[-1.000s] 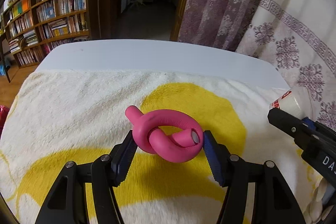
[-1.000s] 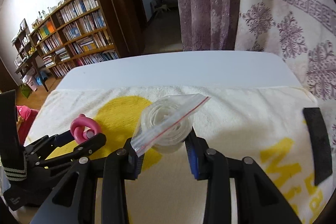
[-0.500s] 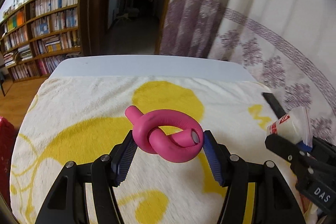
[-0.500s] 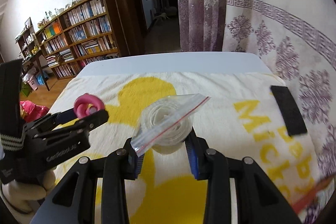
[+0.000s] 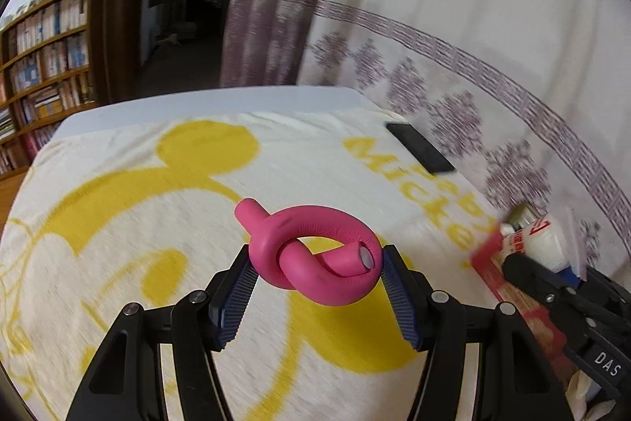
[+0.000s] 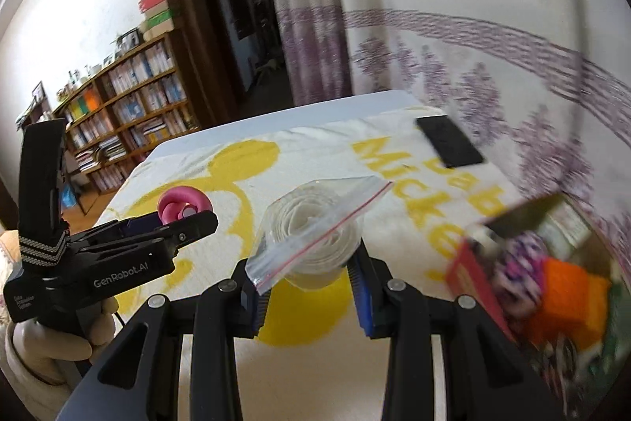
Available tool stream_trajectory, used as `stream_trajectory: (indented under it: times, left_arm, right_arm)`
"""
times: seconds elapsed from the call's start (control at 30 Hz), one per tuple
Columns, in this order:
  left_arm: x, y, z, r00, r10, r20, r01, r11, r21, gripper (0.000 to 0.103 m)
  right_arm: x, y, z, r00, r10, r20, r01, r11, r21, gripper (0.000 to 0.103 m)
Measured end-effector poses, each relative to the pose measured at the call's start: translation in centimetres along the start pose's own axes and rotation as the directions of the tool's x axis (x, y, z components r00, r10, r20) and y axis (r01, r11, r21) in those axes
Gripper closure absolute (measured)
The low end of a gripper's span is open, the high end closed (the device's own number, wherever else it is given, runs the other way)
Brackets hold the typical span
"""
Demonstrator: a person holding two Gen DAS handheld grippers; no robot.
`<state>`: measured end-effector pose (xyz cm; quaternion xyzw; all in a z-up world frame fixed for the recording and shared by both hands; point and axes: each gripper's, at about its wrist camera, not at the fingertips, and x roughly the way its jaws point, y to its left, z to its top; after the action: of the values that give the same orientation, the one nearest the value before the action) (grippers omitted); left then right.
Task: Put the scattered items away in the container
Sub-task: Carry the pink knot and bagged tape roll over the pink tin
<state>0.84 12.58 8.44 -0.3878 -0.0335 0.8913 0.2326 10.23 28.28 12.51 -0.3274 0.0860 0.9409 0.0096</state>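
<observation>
My left gripper (image 5: pixel 315 283) is shut on a pink knotted foam tube (image 5: pixel 315 259) and holds it above the towel; gripper and tube also show in the right wrist view (image 6: pixel 185 210). My right gripper (image 6: pixel 307 279) is shut on a clear zip bag holding a white coiled roll (image 6: pixel 315 235); it appears at the right edge of the left wrist view (image 5: pixel 536 243). The container (image 6: pixel 465 263), a red-rimmed box with orange and patterned items inside, sits blurred at the right, close to the right gripper.
A white and yellow printed towel (image 5: pixel 157 208) covers the table. A flat black rectangular object (image 6: pixel 449 141) lies on its far right corner. Curtains hang behind the table on the right, and bookshelves (image 6: pixel 130 113) stand at the far left.
Both grippers have swung to the right with their loads. The black object and the container have come into view, and the container is now close on the right.
</observation>
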Motion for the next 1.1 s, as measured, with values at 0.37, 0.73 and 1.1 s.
stream_trajectory:
  times: [0.37,0.73,1.1]
  left_arm:
    - [-1.1,-7.0,-3.3,0.998,-0.068,-0.005,0.068,0.992,0.110,0.039]
    - [-0.1,-15.4,-2.9,0.979,-0.195,-0.053,0.202,0.953,0.226,0.039]
    - [3.1,-21.8,-0.4,0.965,-0.247,-0.089,0.262,0.919,0.295,0.039]
  right_arm:
    - [-5.8,-2.2,-6.9,0.992,-0.115,0.054,0.117,0.993,-0.034,0.064]
    - [-11.1,-8.2,-7.6,0.956,-0.246,0.160,0.234,0.968,0.090,0.064]
    - [-11.8,-13.5,-7.7,0.941,-0.298,0.158,0.267,0.945,0.189,0.064]
